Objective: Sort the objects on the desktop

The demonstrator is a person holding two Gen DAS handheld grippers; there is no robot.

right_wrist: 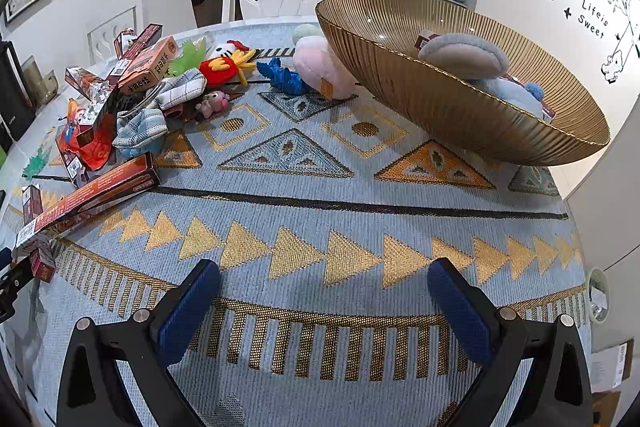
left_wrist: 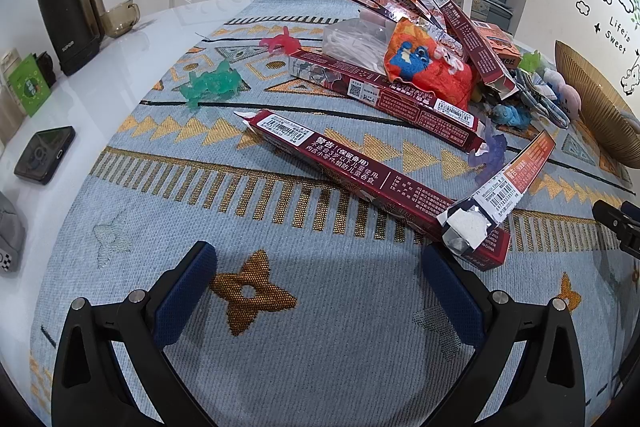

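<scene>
2 grippers low over the bench (left_wrist: 132,39), both empty: left gripper (left_wrist: 320,273) fingers (left_wrist: 188,291) spread wide over bare cloth, right gripper (right_wrist: 324,291) fingers (right_wrist: 192,303) equally wide

Nearest left: long maroon box (left_wrist: 360,175), a torn-ended box (left_wrist: 508,187) lying across its near end. Risk: lifting the lower box tips the upper one off, or sweeps the purple figure (left_wrist: 492,151) beside them

Mid: green figure (left_wrist: 212,83) and pink figure (left_wrist: 280,43) loose on the cloth, small, likely to skid from a wide grasp

Far: heap of boxes, red bag (left_wrist: 428,67), plush toys (right_wrist: 320,67); tangled, 1 pull may drag neighbours

Gold bowl (right_wrist: 440,99) sits tilted by the bench's far right edge, already holding a grey plush (right_wrist: 464,55); a hard drop could rock it
</scene>
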